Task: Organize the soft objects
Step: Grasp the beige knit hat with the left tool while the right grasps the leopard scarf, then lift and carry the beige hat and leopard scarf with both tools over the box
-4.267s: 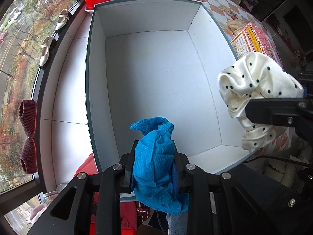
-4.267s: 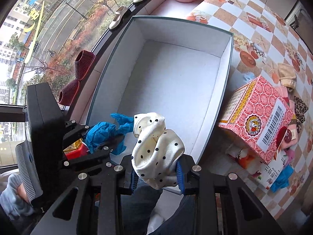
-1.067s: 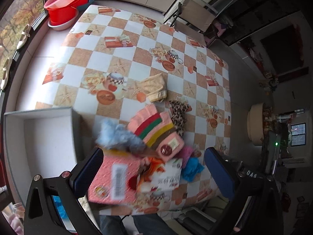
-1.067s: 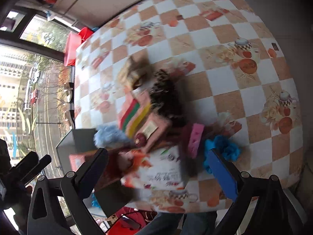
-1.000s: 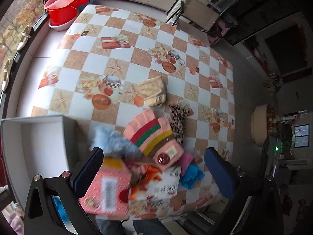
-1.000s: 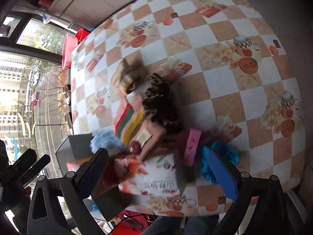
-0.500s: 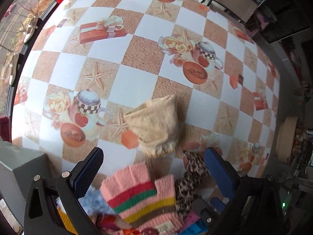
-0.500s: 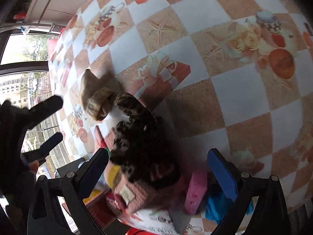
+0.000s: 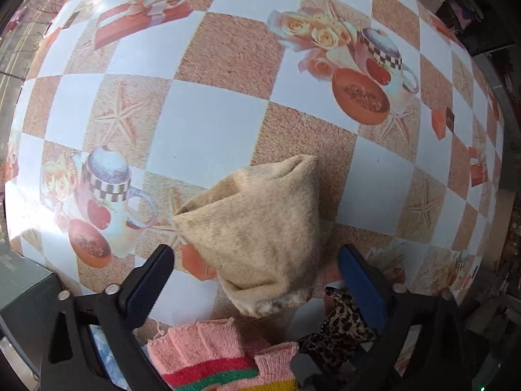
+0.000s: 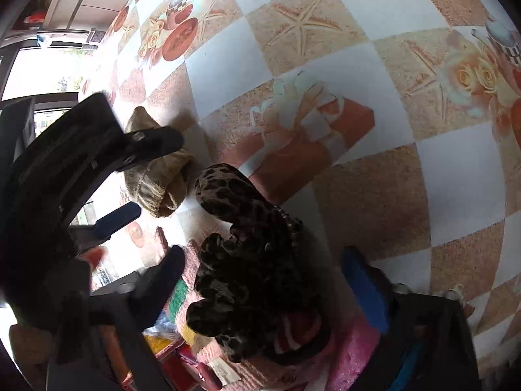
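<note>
Both grippers were carrying cloth over the white box a few seconds ago, a blue piece on the left and a spotted cream one on the right. Now both are empty and have swung back over the checked tablecloth (image 9: 208, 127), dropping low onto the pile of remaining soft things. That reads as one round of sorting finished and a second pick-up about to start, one item per hand.

The left gripper (image 9: 257, 280) stands with its jaws spread wide, and the beige knit piece (image 9: 260, 231) lies flat on the cloth between them, its lower, folded end nearest the blue pads. The fingers look just off the cloth, though the curved lens makes contact hard to judge. Just below it lies the pink striped knit (image 9: 215, 355).

The right gripper (image 10: 263, 280) is likewise wide open, nothing held. The leopard-print fabric (image 10: 247, 254) is bunched up in a heap between its fingers, resting partly on the pink striped knit and other items. From this side the left gripper shows as a dark shape bracketing the beige knit piece, just beside the leopard heap.
</note>
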Motion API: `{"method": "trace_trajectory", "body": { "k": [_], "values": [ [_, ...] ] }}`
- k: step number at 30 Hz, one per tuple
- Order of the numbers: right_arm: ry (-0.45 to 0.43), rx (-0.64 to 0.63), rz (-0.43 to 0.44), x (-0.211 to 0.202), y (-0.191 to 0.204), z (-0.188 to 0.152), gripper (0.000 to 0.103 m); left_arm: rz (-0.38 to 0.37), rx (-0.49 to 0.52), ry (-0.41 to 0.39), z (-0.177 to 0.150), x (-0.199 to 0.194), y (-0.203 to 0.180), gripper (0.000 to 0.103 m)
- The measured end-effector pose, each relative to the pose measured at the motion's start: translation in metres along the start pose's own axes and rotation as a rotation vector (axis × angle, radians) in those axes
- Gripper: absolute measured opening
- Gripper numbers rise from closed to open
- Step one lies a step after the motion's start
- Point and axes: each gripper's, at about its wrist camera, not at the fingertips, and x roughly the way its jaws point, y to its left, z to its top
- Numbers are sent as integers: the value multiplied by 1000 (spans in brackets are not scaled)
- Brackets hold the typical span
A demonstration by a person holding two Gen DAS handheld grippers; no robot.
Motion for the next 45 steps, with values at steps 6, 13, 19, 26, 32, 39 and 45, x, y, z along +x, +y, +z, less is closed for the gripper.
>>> {"method": "trace_trajectory", "body": {
  "k": [6,13,19,26,32,39,45],
  "values": [
    [65,66,109,2,-20,1,35,74,42,31,0,15,-9,82],
    [21,104,128,-25,-53,3,33,67,69,-8,-2,12,-14,37],
    [4,148,160,-45,-75,-1,33,39,144,-63,-9,-6,-26,33],
    [-29,140,149,-69,-84,-9,33,36,269,-144,-37,-48,-35,33],
    [-64,96,120,-88,-81,-23,33,36,315,-146,-66,-70,-41,33],
    [-83,77,94,-107,-93,-42,33,16,367,-159,-98,-87,-42,33],
    [-89,59,80,-108,-80,-58,33,-3,403,-182,-124,-99,-35,33]
  ]
}}
